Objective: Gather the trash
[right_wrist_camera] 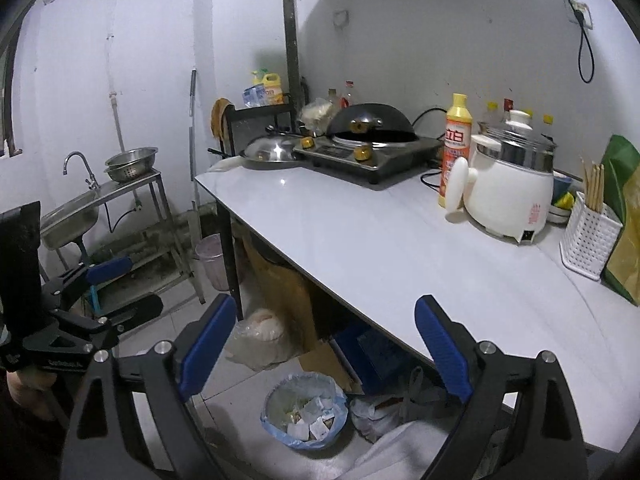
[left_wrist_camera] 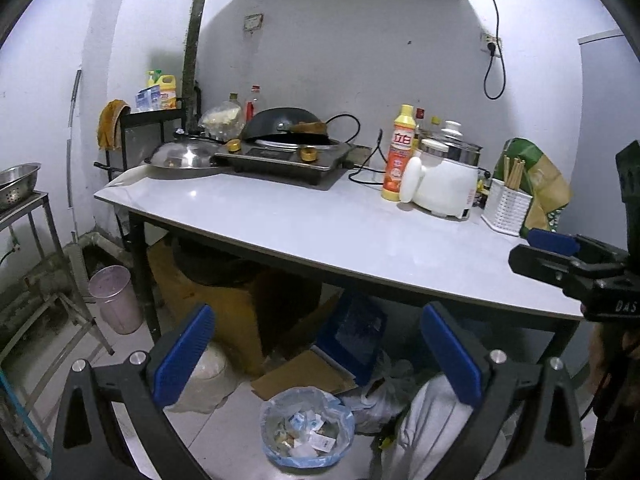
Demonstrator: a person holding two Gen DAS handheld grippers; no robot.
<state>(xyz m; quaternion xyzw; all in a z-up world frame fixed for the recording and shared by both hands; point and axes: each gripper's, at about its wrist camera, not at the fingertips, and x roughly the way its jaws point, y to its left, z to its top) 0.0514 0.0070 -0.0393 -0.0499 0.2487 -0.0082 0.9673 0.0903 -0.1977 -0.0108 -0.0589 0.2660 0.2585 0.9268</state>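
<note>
I am holding my left hand-held gripper (left_wrist_camera: 316, 356) and right hand-held gripper (right_wrist_camera: 326, 354) released, nothing between the pads. The trash bin (left_wrist_camera: 307, 426), lined with a blue bag and holding paper scraps, is sitting on the floor under the counter (left_wrist_camera: 360, 232), directly below and ahead of both; neither looks clearly nearer.
</note>
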